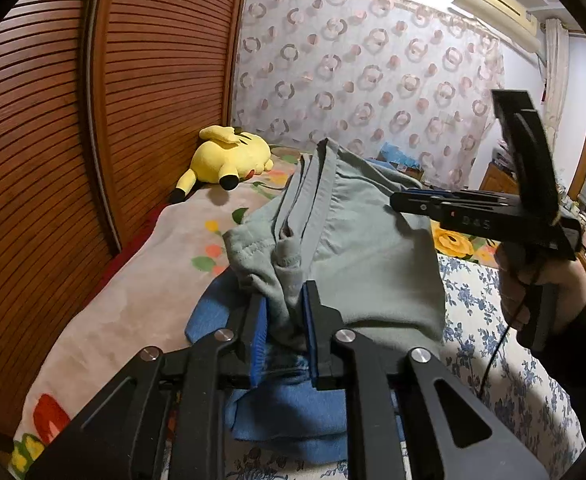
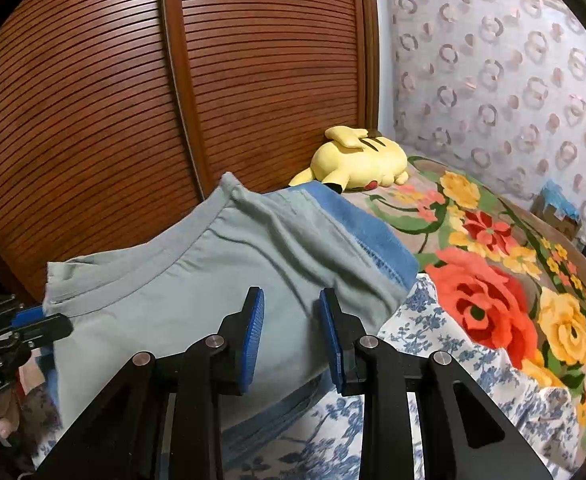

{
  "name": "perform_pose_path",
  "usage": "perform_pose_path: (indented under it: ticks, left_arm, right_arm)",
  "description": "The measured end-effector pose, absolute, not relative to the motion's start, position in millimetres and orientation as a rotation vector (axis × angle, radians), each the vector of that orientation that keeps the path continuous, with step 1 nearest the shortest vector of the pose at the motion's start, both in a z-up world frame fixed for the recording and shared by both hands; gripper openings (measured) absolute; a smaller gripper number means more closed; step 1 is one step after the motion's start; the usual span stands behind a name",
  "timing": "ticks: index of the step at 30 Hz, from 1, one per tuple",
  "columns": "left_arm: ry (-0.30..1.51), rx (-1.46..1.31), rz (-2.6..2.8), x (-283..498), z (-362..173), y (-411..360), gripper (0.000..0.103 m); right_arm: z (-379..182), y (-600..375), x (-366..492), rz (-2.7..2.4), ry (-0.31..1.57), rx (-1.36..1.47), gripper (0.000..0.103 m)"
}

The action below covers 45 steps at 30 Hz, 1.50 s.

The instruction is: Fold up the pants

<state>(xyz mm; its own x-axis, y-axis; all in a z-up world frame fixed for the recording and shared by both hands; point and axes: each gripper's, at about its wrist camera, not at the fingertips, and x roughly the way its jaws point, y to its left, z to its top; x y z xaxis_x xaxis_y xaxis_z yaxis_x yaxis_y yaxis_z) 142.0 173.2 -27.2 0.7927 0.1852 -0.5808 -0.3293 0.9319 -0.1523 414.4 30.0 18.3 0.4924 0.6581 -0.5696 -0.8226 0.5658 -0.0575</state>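
Grey-green pants (image 1: 365,248) are held up, folded, above the bed. My left gripper (image 1: 287,320) is shut on a bunched corner of them, the cloth filling the gap between its blue pads. The right wrist view shows the same left gripper (image 2: 41,322) at the left edge of the pants (image 2: 173,292). My right gripper (image 2: 291,336) is open, its pads apart, with the grey cloth lying just beyond them. In the left wrist view the right gripper (image 1: 393,202) points at the pants' far edge, held by a hand (image 1: 541,284). A blue cloth (image 1: 293,412) hangs under the pants.
A yellow plush toy (image 1: 229,156) lies at the bed's far end beside the slatted wooden wardrobe door (image 1: 53,120). A flowered blanket (image 2: 493,280) and a blue-and-white sheet (image 2: 433,340) cover the bed. A patterned curtain (image 1: 373,72) hangs behind.
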Motion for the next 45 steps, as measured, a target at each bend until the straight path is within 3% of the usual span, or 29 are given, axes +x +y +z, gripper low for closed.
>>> perform_pose_path:
  ticks: [4, 6, 8, 10, 11, 14, 23, 45]
  left_arm:
    - [0.597, -0.246, 0.293, 135, -26, 175, 0.033]
    - [0.592, -0.249, 0.293, 131, -25, 176, 0.047]
    - [0.593, -0.248, 0.289, 128, -25, 178, 0.048]
    - [0.602, -0.249, 0.275, 126, -26, 178, 0.066]
    - [0.601, -0.250, 0.273, 124, -26, 178, 0.084]
    - [0.581, -0.252, 0.285, 115, -23, 179, 0.087]
    - [0.587, -0.237, 0.292, 99, -20, 177, 0.088]
    - [0.550, -0.134, 0.168, 46, -15, 125, 0.088]
  right_arm:
    - [17, 27, 397, 0.931, 0.525, -0.338, 0.031]
    - [15, 26, 387, 0.938, 0.525, -0.338, 0.033]
    - [14, 24, 380, 0.940, 0.526, -0.336, 0.034]
    - [13, 22, 373, 0.943, 0.525, -0.332, 0.036]
    - [12, 21, 369, 0.947, 0.525, -0.330, 0.038]
    - [11, 18, 361, 0.953, 0.527, -0.326, 0.050]
    - [9, 9, 334, 0.939, 0.522, -0.331, 0.070]
    - [5, -71, 209, 0.762, 0.469, -0.236, 0.081]
